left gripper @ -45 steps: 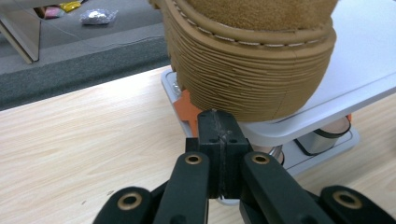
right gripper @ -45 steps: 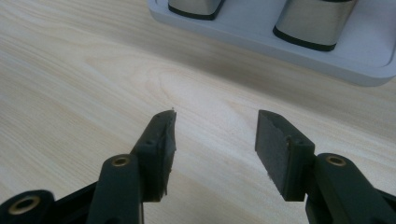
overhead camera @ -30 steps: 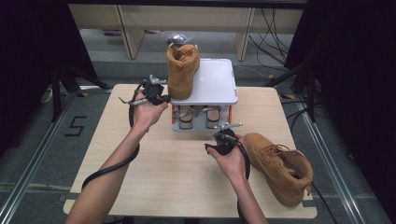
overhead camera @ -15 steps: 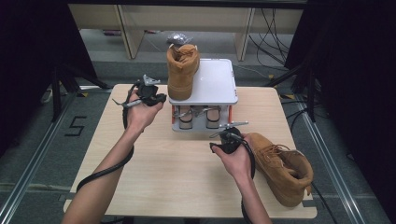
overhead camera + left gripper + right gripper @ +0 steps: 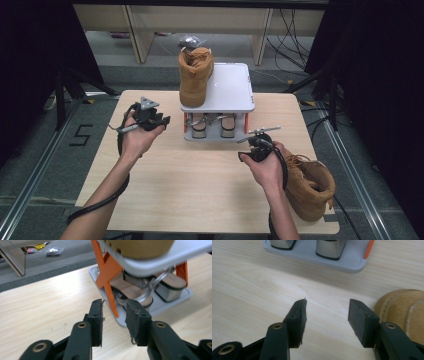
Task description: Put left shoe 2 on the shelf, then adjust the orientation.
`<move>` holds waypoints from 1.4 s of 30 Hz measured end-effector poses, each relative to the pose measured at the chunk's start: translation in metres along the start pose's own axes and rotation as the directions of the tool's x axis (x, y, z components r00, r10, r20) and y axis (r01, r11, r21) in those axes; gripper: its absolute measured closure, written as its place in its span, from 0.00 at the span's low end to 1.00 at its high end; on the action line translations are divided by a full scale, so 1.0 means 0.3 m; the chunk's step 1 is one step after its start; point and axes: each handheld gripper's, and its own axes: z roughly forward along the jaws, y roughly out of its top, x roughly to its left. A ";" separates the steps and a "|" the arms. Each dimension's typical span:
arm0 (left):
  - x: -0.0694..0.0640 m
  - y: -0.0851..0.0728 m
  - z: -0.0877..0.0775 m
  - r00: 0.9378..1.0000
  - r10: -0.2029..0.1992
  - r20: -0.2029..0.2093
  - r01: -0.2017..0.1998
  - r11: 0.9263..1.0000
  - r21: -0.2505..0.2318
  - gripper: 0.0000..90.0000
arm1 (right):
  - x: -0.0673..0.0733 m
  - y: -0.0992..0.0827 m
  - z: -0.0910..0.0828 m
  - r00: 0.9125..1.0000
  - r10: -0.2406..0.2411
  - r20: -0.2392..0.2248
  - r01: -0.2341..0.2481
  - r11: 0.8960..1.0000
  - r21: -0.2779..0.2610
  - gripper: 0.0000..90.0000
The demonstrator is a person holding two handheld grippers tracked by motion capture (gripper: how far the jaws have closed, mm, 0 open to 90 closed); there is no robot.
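Observation:
A tan boot (image 5: 195, 75) stands upright on the grey top shelf (image 5: 235, 87) of a small shoe rack, and its sole (image 5: 140, 247) shows at the top of the left gripper view. A second tan boot (image 5: 307, 185) lies on the table at the right, its toe (image 5: 402, 307) beside my right gripper. My left gripper (image 5: 161, 120) (image 5: 114, 317) hovers left of the rack. Its jaws have just been opening and nothing is between them. My right gripper (image 5: 251, 148) (image 5: 327, 315) stands open and empty over bare wood in front of the rack.
The rack's lower shelf (image 5: 189, 135) holds a pair of sandals (image 5: 135, 290) between orange legs (image 5: 107, 270). The wooden table (image 5: 200, 190) ends close behind the rack. Black frames and cables stand around the table, and a crumpled wrapper (image 5: 53, 251) lies on the floor beyond.
My left gripper has drawn back from the boot on the rack, moving left and nearer, and its jaws have opened. The right gripper has shifted slightly right toward the lying boot.

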 end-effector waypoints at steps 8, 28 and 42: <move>0.017 -0.109 -0.038 1.000 -0.024 0.006 0.024 1.000 0.020 0.63 | -0.039 0.037 -0.100 0.999 0.014 0.041 -0.015 1.000 0.024 0.57; 0.010 -0.228 -0.060 0.997 -0.076 0.023 0.076 0.997 -0.013 0.58 | -0.176 0.108 -0.228 0.995 0.067 0.068 -0.075 0.990 0.118 0.58; -0.008 -0.226 -0.057 0.996 -0.078 0.032 0.078 0.997 -0.017 0.57 | -0.269 0.161 -0.247 0.996 0.040 0.077 -0.052 0.985 0.163 0.58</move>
